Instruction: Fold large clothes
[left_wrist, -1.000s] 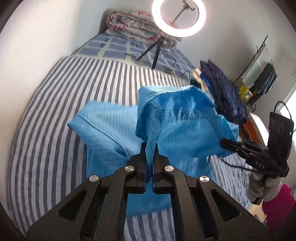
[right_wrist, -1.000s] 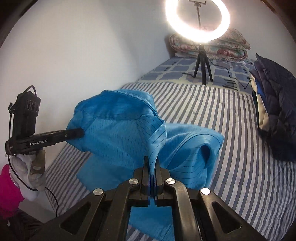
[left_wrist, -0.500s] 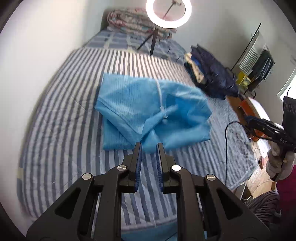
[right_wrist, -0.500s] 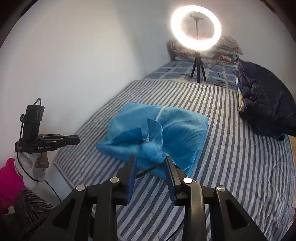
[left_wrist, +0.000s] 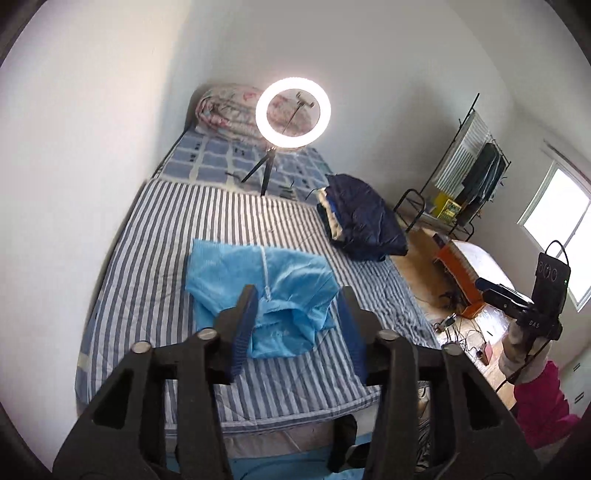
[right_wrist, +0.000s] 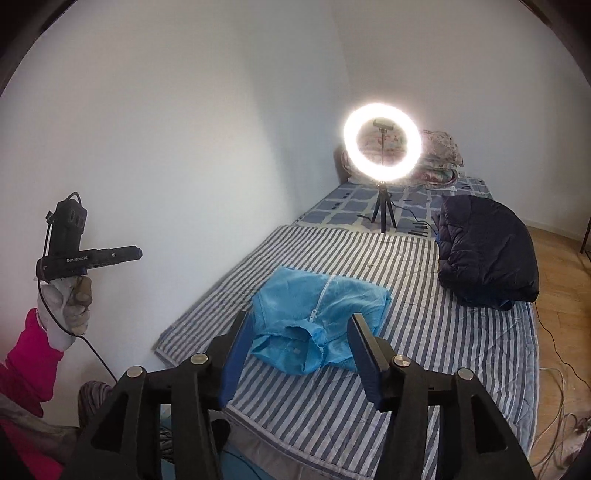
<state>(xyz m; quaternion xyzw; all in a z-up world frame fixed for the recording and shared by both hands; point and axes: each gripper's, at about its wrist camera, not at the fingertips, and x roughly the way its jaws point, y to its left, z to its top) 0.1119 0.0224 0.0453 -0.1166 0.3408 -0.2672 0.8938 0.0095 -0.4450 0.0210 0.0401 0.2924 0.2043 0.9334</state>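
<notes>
On the striped grey-and-white bed, one folded light-blue zipped garment.
Beyond it stand one ring light and one dark navy jacket; left gripper and right gripper, two claws, are opening, both empty.

Blue garment w/ thin pinstripes lies folded into a rough rectangle on the striped bed — near the front edge, approx mid-width. White zipper runs down the top layer. Front end is rumpled, collar/opening part bunched up and gaping a bit — not flat, edges uneven.
</notes>
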